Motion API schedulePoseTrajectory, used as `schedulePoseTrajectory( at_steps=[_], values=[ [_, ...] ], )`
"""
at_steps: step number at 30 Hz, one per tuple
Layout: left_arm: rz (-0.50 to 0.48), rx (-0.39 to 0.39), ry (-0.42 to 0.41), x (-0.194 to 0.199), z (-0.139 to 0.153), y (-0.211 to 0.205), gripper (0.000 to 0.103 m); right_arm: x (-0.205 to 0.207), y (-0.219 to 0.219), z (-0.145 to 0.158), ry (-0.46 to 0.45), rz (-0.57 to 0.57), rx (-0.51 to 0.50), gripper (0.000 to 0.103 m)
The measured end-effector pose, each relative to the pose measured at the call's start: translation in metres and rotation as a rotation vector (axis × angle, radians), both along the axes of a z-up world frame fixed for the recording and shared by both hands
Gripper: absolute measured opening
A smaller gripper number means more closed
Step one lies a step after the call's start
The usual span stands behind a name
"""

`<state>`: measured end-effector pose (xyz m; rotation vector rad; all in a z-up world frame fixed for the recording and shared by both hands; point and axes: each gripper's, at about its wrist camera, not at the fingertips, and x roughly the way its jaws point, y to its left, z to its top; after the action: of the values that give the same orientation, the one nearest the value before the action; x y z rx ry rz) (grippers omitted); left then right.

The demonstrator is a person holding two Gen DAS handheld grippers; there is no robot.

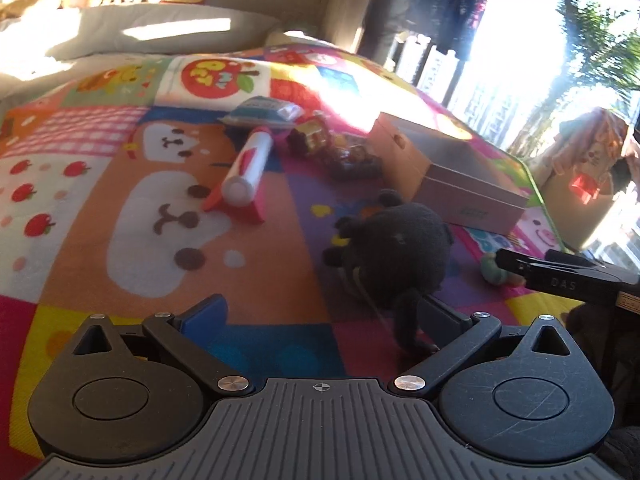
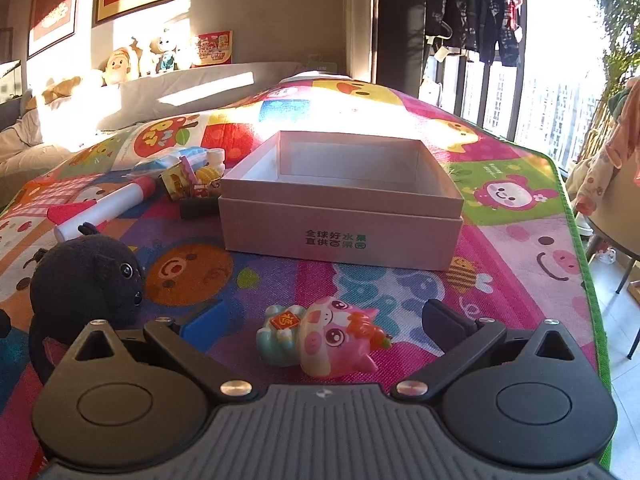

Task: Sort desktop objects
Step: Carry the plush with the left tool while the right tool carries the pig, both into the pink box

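My right gripper (image 2: pixel 322 318) is open, and a pink pig figurine (image 2: pixel 324 336) lies on the mat between its fingers, untouched by either pad. Beyond it stands an open, empty white cardboard box (image 2: pixel 340 236). A black plush toy (image 2: pixel 84 280) sits to the left. In the left wrist view my left gripper (image 1: pixel 322 316) is open just behind that black plush toy (image 1: pixel 396 252), whose dangling limb hangs by the right finger (image 1: pixel 440 316). Nothing is gripped. The box (image 1: pixel 472 196) is at the right, and the right gripper's finger (image 1: pixel 560 274) pokes in from the edge.
A white and red tube (image 1: pixel 248 168), a blue packet (image 1: pixel 260 114) and several small toys (image 1: pixel 320 136) lie left of the box on the colourful play mat (image 2: pixel 520 240). The mat's green edge (image 2: pixel 576 208) drops off at the right. A grey sofa (image 2: pixel 160 96) stands behind.
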<state>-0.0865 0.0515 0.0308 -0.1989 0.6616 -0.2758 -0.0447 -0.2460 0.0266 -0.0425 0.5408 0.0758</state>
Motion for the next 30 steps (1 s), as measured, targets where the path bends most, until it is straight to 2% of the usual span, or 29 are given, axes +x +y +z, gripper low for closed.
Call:
schedulePoseTrajectory(
  at_steps=[5,7,10,16,18,23,25,28,30],
  values=[
    [-0.121,0.121,-0.041,0.010,0.003,-0.051,0.103,-0.012,-0.006,0.001,-0.022,-0.027,-0.030,0.103],
    [-0.129,0.219,-0.037,0.020,-0.004,-0.068,0.103,-0.016,-0.009,-0.002,-0.019,-0.025,-0.042,0.103],
    [-0.066,0.330,-0.061,0.028,-0.008,-0.069,0.103,-0.018,-0.013,-0.007,-0.005,-0.040,-0.054,0.103],
    [0.054,0.422,-0.070,0.035,-0.004,-0.035,0.103,-0.015,-0.018,-0.013,0.029,-0.045,-0.027,0.103],
    [0.074,0.391,-0.047,0.035,-0.005,-0.023,0.103,-0.015,-0.017,-0.014,0.031,-0.036,-0.032,0.103],
    [0.004,0.120,0.039,0.034,-0.009,-0.011,0.103,-0.014,-0.017,-0.015,0.032,-0.033,-0.026,0.103],
    [-0.004,0.065,0.020,0.032,-0.013,-0.017,0.103,-0.014,-0.017,-0.015,0.033,-0.033,-0.026,0.103],
    [0.006,0.129,-0.042,0.028,-0.013,-0.039,0.103,-0.015,-0.017,-0.015,0.030,-0.032,-0.027,0.103],
    [-0.002,0.178,-0.049,0.032,-0.011,-0.054,0.103,-0.015,-0.016,-0.015,0.028,-0.030,-0.028,0.103]
  ],
)
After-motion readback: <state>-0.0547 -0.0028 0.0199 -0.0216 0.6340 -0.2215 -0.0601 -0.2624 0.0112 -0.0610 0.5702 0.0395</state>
